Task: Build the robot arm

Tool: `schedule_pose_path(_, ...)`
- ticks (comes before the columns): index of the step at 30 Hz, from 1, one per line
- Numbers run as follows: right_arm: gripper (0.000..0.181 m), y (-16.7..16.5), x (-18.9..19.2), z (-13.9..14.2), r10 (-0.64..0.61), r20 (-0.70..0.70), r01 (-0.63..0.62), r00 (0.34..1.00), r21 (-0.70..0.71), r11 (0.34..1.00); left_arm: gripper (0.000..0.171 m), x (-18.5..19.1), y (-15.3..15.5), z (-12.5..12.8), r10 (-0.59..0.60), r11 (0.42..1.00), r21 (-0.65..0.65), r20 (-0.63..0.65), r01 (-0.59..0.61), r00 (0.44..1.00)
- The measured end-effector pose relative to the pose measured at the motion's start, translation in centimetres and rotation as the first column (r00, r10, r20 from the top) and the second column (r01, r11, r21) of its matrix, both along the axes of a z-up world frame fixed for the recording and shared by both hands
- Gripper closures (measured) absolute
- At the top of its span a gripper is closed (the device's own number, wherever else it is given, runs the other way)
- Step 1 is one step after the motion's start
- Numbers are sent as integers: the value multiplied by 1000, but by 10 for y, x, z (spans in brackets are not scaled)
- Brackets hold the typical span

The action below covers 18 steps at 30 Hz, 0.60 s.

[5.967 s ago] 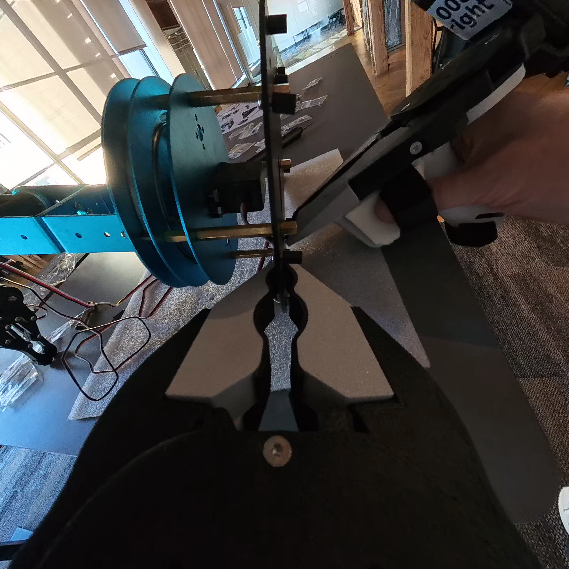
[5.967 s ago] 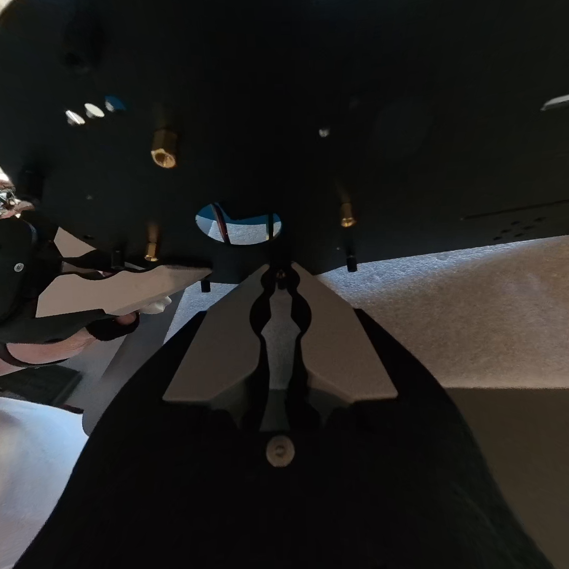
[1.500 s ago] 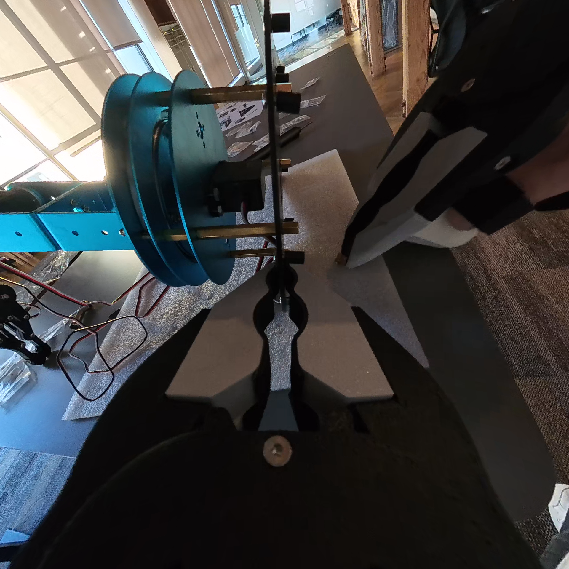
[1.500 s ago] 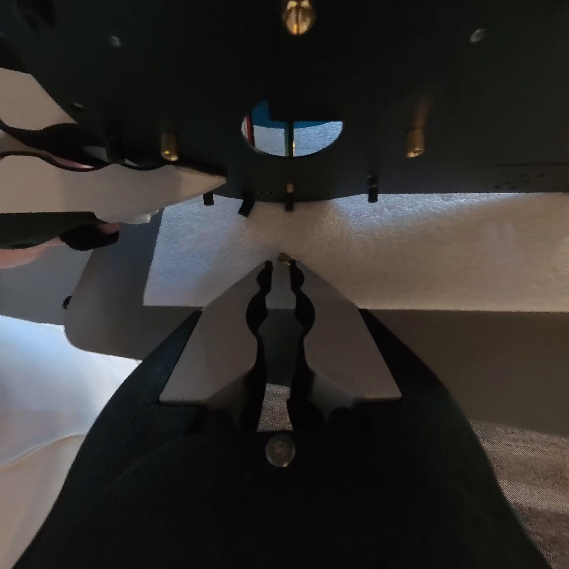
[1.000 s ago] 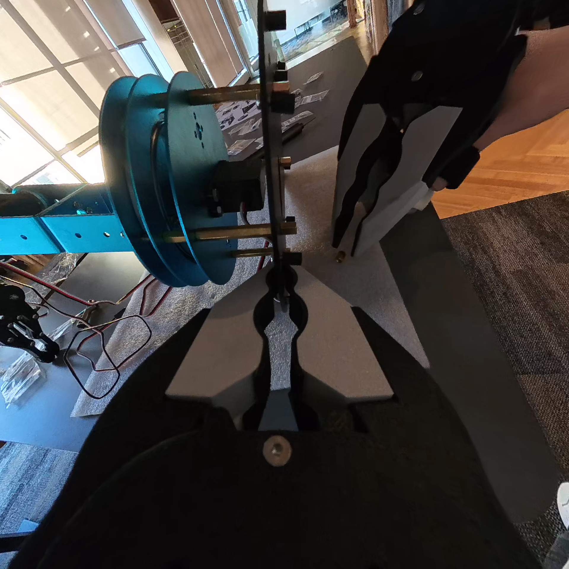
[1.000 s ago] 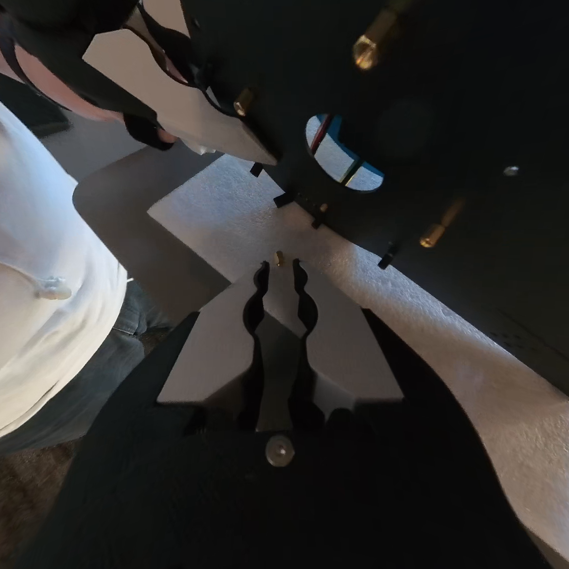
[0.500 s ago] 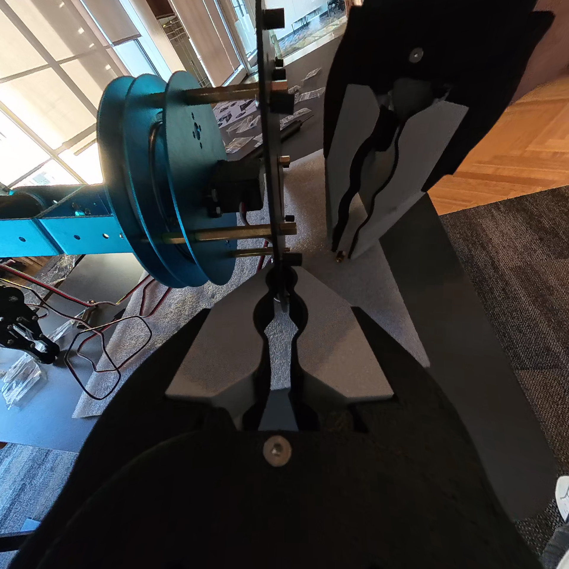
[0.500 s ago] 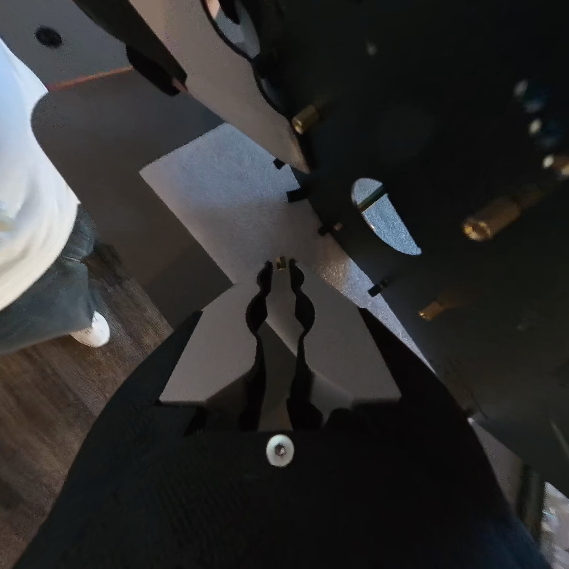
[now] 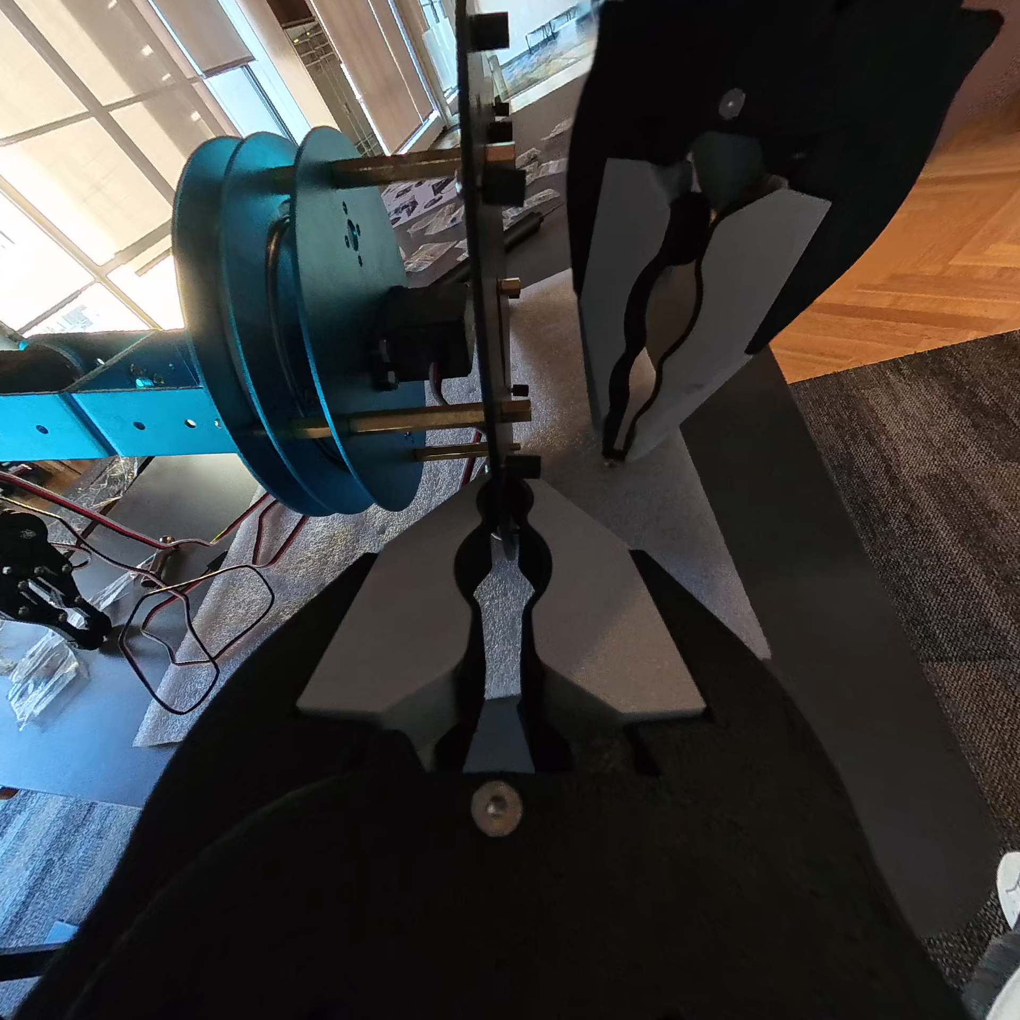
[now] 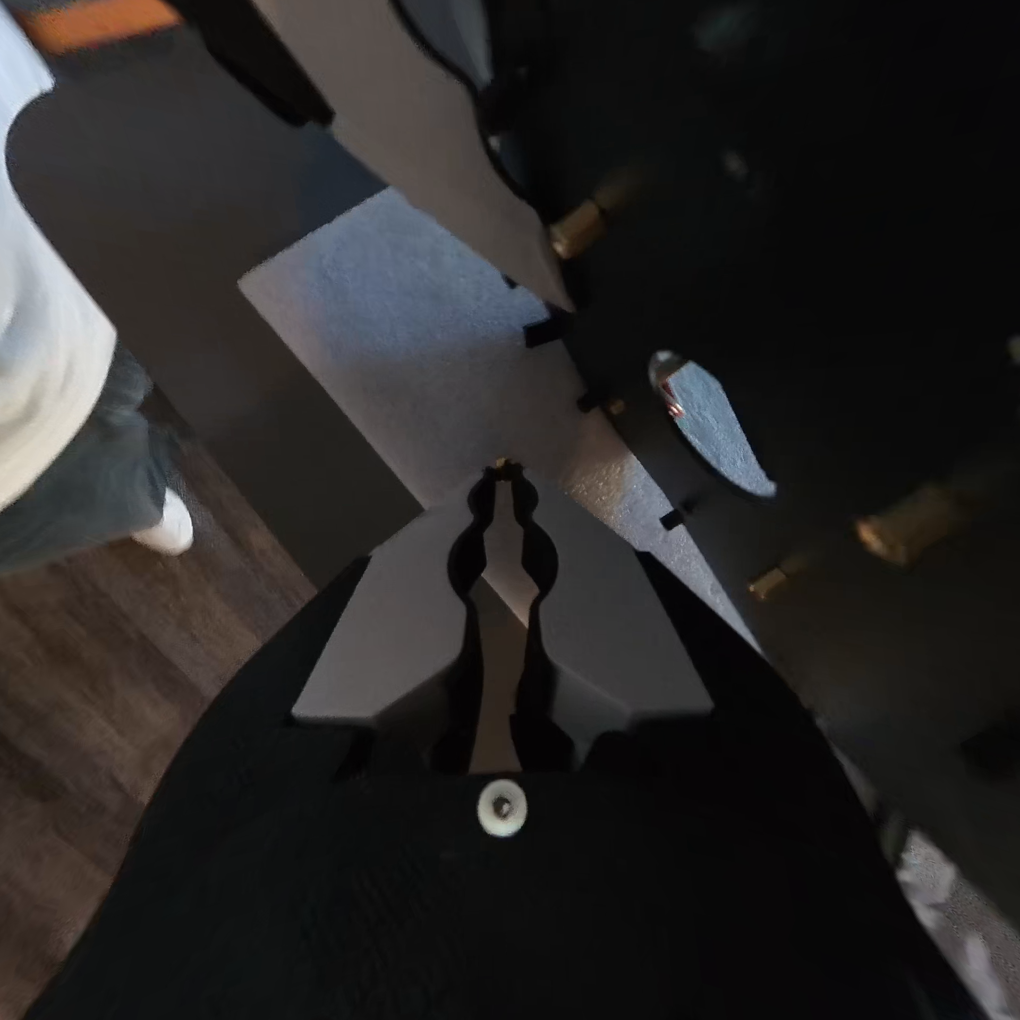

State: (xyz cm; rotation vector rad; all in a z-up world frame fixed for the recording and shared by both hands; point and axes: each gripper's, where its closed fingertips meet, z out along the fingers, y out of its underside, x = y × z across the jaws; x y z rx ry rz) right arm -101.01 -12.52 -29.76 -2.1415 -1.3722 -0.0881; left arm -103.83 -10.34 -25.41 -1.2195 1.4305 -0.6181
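My left gripper (image 9: 503, 516) is shut on the lower edge of a thin black plate (image 9: 479, 248), which I see edge-on and upright. Brass standoffs (image 9: 397, 424) join the plate to several blue discs (image 9: 309, 309) on a blue beam. My right gripper (image 10: 501, 473) points down at a white foam sheet (image 10: 397, 331), its tips pinched on a small brass piece (image 10: 501, 462) that rests on the foam. In the left wrist view it (image 9: 615, 450) stands just right of the plate. The plate (image 10: 828, 193) fills the right of the right wrist view.
Red and black wires (image 9: 182, 623) loop over the foam at the left, beside a black bracket (image 9: 33, 585). Small plastic bags lie on the dark table (image 9: 800, 552) farther back. A person in a white shirt (image 10: 38, 342) stands at the table's edge. Carpet lies to the right. The tips of one gripper are about 6 cm away from the tips of the other.
My right gripper swung from reaching sideways at the plate to pointing straight down over the foam, and its fingers closed in on the small brass piece. My left gripper and the plate stayed put.
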Motion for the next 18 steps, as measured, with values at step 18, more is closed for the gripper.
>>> schedule_pose_path(18,177,35,0,15,-572,-720,662,392,-211,719,171,0,0,0,-2,1000,-14,16,3,1000)
